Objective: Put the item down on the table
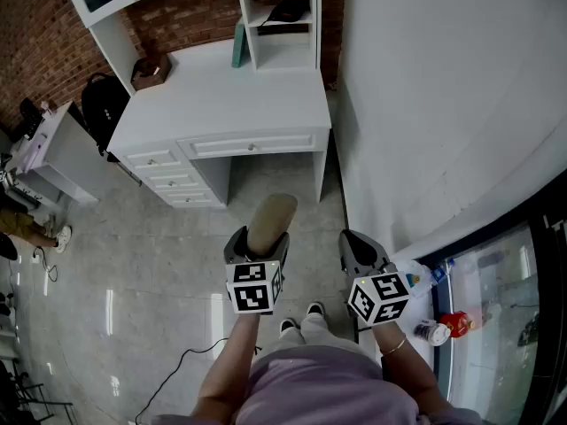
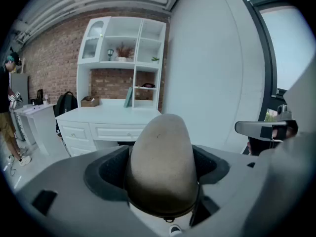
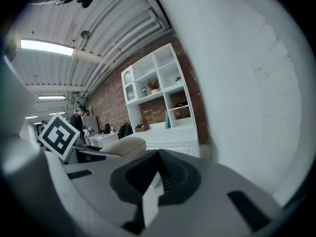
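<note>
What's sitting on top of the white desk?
A brown box, a teal book and a shelf unit stand on the white desk; the unit's walls hide some shelves.

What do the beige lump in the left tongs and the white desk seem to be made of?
The beige lump has a matte, faintly fuzzy surface with no glare, so it is likely suede, felt or foam; the look leaves open which. The white desk is probably painted wood or board: a smooth, even satin white, with framed panels on the drawer fronts.
</note>
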Demonstrator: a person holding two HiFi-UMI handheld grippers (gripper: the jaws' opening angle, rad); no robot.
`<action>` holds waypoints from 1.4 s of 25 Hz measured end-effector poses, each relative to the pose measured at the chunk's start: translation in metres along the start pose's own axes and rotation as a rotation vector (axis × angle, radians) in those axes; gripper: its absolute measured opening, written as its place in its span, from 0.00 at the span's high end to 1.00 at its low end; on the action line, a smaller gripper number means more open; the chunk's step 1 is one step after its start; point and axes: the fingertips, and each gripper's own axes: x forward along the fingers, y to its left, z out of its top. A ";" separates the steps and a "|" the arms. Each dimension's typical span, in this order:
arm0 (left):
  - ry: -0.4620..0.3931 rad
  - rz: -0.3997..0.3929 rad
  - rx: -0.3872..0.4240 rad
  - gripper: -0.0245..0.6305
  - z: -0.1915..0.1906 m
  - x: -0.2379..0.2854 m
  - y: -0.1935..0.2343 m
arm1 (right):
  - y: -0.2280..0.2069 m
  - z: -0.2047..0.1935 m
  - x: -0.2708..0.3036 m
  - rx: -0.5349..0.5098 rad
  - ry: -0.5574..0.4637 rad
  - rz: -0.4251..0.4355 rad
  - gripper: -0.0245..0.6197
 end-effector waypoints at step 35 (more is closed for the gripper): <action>-0.062 0.017 -0.003 0.37 0.098 0.132 0.045 | -0.070 0.060 0.127 0.009 -0.071 0.021 0.96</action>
